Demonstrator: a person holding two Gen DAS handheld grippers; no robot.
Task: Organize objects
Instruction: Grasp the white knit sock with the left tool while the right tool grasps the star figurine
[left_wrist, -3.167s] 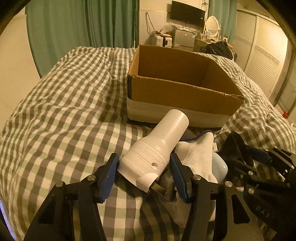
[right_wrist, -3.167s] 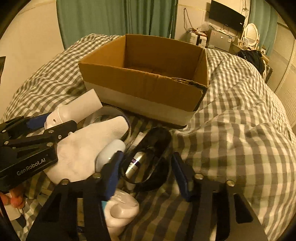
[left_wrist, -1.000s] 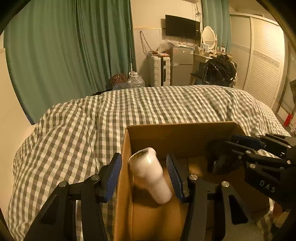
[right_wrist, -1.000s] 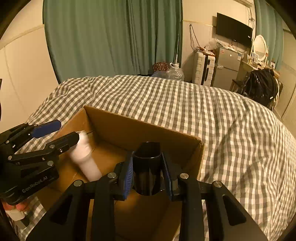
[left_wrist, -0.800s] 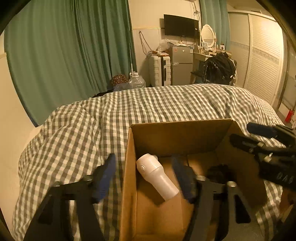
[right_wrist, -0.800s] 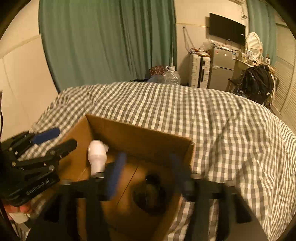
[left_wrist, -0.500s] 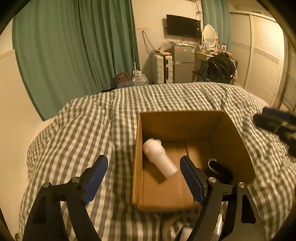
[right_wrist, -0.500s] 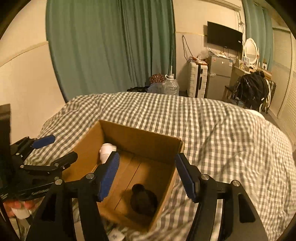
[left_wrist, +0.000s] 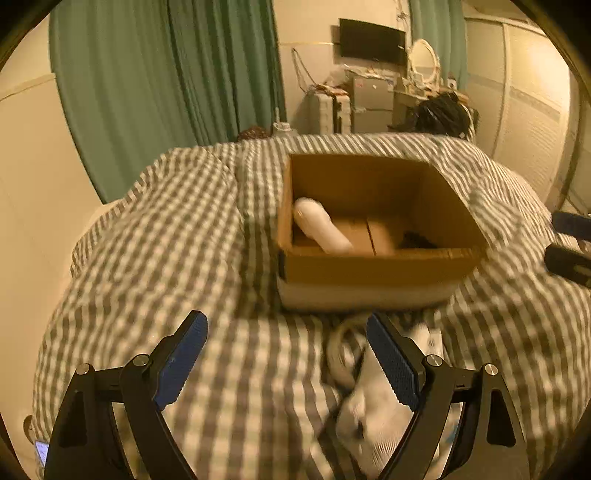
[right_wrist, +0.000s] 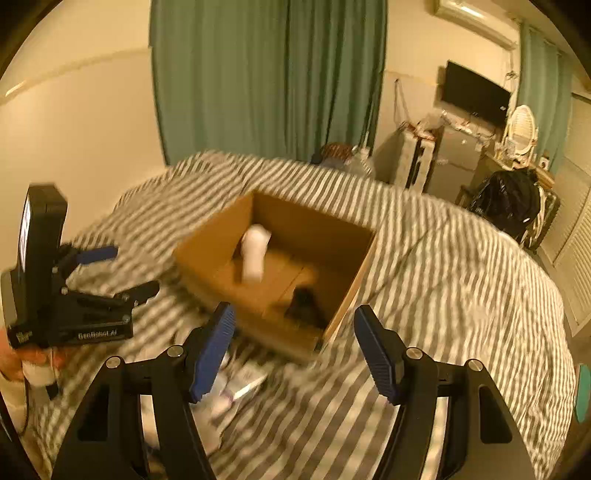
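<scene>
- Cardboard box (left_wrist: 373, 271) sits open-topped on the bed (left_wrist: 192, 236), at about 1 o'clock from the left tool (left_wrist: 286, 354) and at 12 o'clock from the right tool (right_wrist: 293, 345).
- White bottle (left_wrist: 323, 229) lies on its side on the box floor against the left wall; the right wrist view shows it (right_wrist: 254, 254) toward the far left corner of the box (right_wrist: 258, 317).
- Dark object (left_wrist: 417, 240) rests on the box floor toward the right; in the right wrist view it (right_wrist: 304, 308) sits close to the near right wall. Blur hides what it is.
- Left tool is spread wide with nothing between its blue pads (left_wrist: 181, 360); only the checked bed cover lies beneath the gap.
- Right tool is likewise wide apart and holds nothing, its pads (right_wrist: 212, 345) framing the near corner of the box.
- White sock (left_wrist: 373, 413) lies crumpled on the bed at 4 o'clock from the left tool's gap, partly behind its right finger, just in front of the box.
- Small pale items (right_wrist: 236, 387) lie on the bed below the box's near edge, at 7 o'clock in the right wrist view; too blurred to name.
- Left tool appears in the right wrist view (right_wrist: 127, 271) at 9 o'clock, well left of the box.
- Green curtain (left_wrist: 166, 88) hangs behind the bed at 11 o'clock.
</scene>
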